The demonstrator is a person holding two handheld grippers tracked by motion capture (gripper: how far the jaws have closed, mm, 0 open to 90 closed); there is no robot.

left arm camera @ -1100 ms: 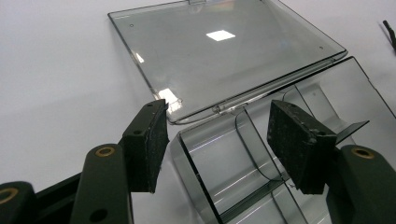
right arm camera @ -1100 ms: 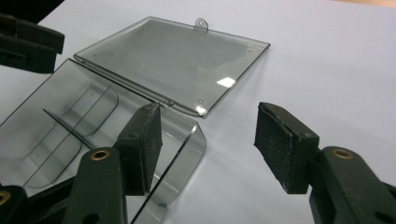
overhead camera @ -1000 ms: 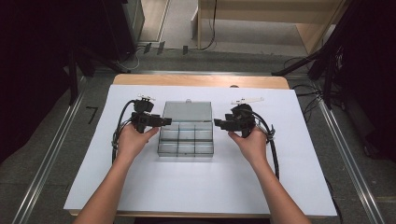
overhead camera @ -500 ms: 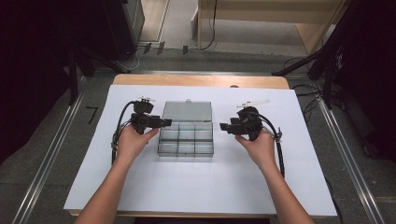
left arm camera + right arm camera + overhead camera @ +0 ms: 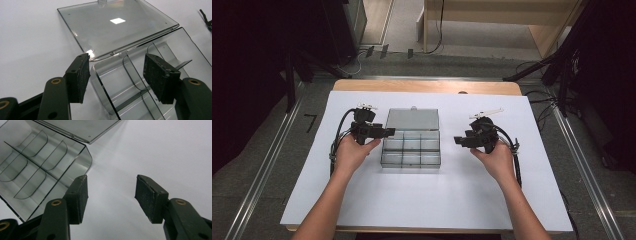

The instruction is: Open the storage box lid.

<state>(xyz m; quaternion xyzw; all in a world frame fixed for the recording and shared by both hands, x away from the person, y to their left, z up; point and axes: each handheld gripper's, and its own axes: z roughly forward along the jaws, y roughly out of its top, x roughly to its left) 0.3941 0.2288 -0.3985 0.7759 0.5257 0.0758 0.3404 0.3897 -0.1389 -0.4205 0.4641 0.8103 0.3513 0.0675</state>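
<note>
The clear plastic compartment box (image 5: 411,148) sits in the middle of the white sheet (image 5: 362,200) on the table, its lid (image 5: 413,120) thrown fully back and lying flat on the far side, hinge between the two. From what I can see the compartments are empty. My left gripper (image 5: 384,132) is at the box's left wall near the hinge corner; in the left gripper view its jaws stand apart and straddle that wall (image 5: 100,82), one pad (image 5: 82,77) outside and one pad (image 5: 158,75) over the compartments, neither pressing on it. My right gripper (image 5: 459,141) hangs off the box's right side, apart from it, jaws spread over bare sheet with the box's corner (image 5: 85,160) just beside the near jaw. I judge the step is steadying the box, so I would lower the left jaws squarely onto the wall before closing, keeping clear of the hinge, and bring the right in level rather than nudging the light box sideways. Hard to make out: the transparent dividers blur into reflections, so I can't count compartments surely. The latch tab at the lid's far edge is tiny, and the box's near edge is cut off in both gripper views.
</note>
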